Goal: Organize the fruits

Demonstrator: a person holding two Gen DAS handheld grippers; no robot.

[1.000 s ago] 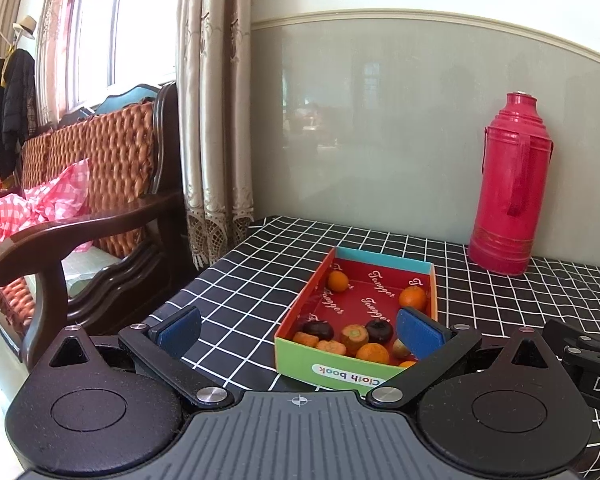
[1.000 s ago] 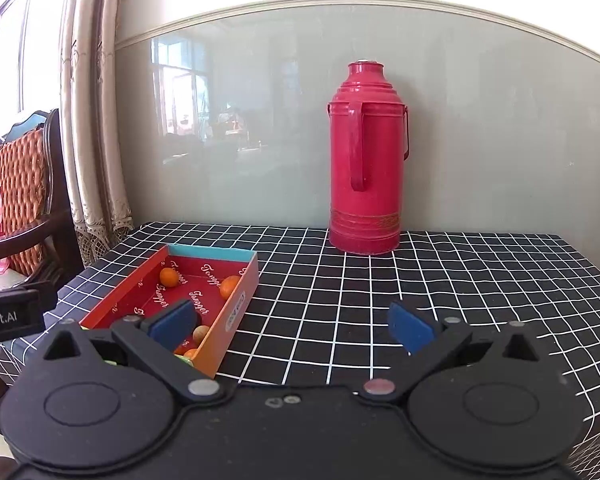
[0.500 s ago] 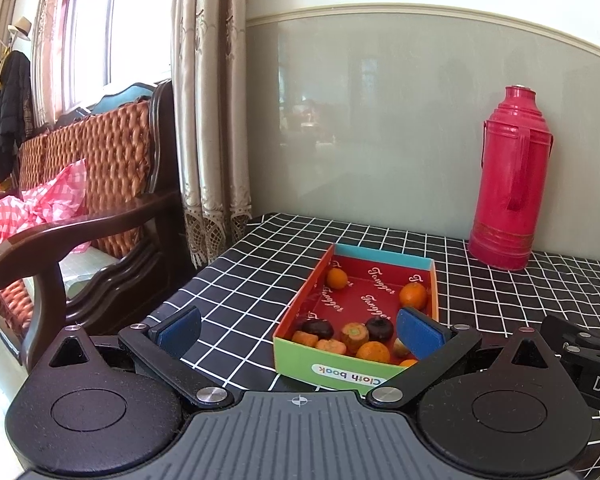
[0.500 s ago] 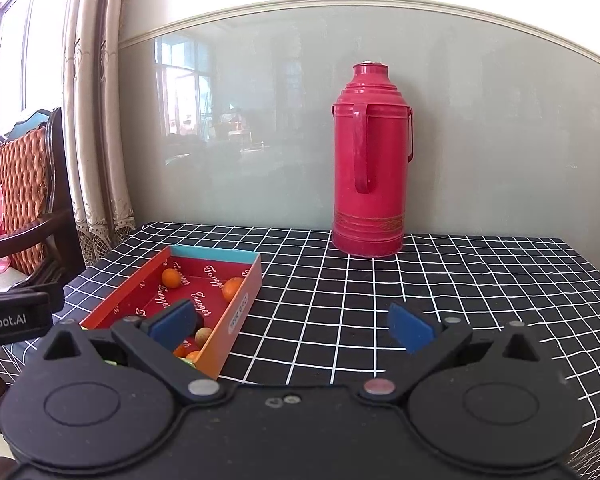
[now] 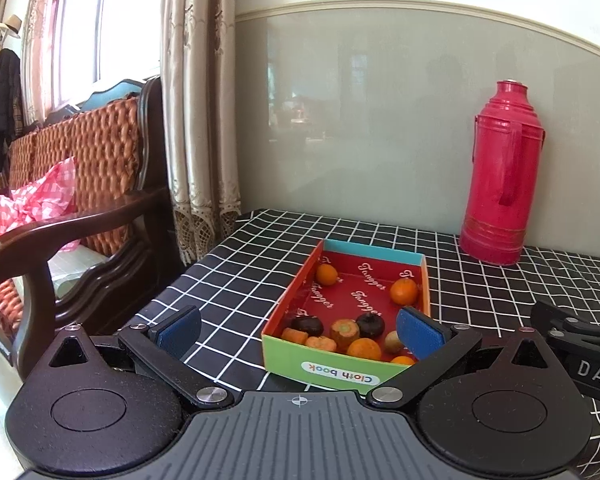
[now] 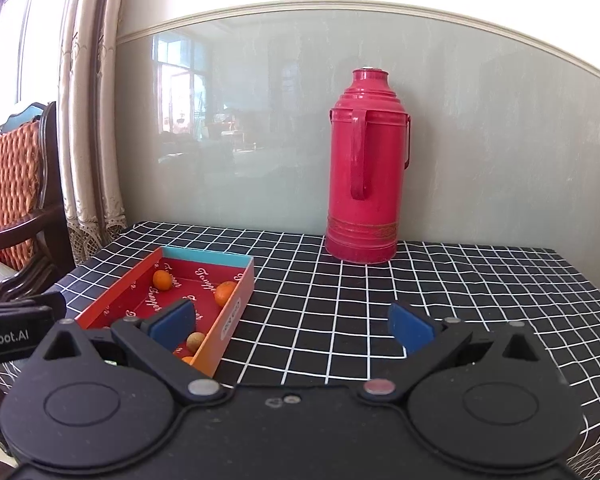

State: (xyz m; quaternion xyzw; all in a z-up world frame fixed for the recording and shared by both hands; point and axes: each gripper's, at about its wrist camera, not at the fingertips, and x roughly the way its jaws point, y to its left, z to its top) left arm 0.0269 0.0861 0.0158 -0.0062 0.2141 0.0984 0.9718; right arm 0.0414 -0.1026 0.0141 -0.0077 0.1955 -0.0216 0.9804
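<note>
Your left gripper (image 5: 298, 330) gapes wide and empty; the small round fruits (image 5: 404, 291) roll easily, so pinch across their middles.

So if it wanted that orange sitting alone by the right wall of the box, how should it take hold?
Come straight down from above with the open left gripper. The orange is round and nearly touches the box wall, so the fingers should probably close along the wall's length, across its middle.

One box (image 5: 342, 374) holds four oranges (image 5: 404, 291), two dark fruits (image 5: 307, 324), three carrot pieces (image 5: 345, 330), one pale fruit (image 5: 391, 341); one flask (image 5: 500, 192).
</note>
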